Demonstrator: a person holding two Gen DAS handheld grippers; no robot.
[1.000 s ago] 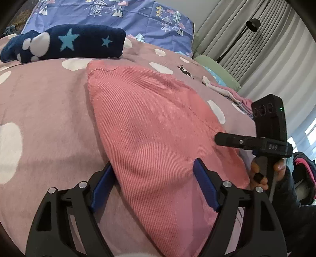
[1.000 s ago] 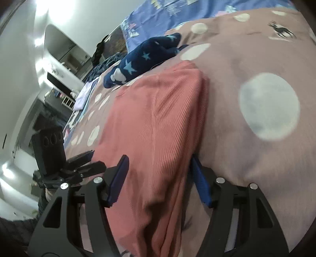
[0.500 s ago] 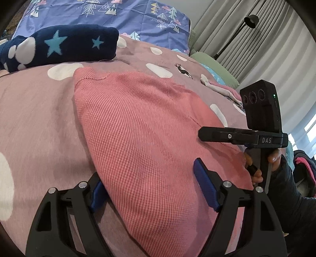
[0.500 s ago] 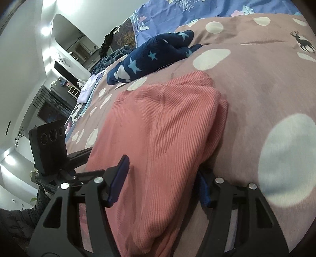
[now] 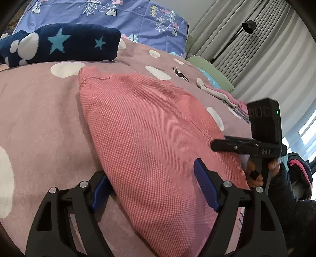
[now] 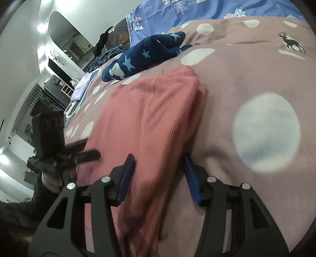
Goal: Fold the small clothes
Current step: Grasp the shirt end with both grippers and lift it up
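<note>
Both hand-held grippers [image 5: 152,185] [image 6: 158,176] tilt downward, spread astride the pink garment [image 5: 150,134] — right jaws just narrowing.

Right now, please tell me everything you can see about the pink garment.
The pink garment is a ribbed or waffle knit, folded into a thick flat bundle with a seam across one side. It lies on the dotted mauve bedcover. Both grippers straddle its near edge: left gripper open, right gripper just closing.

A salmon-pink ribbed garment [image 5: 150,138] lies on a mauve blanket [image 5: 39,118] with white spots and a small dark deer. The folded cloth [image 5: 59,45] is navy with turquoise stars; the sheet [image 5: 128,17] periwinkle, seemingly tree-printed.
</note>
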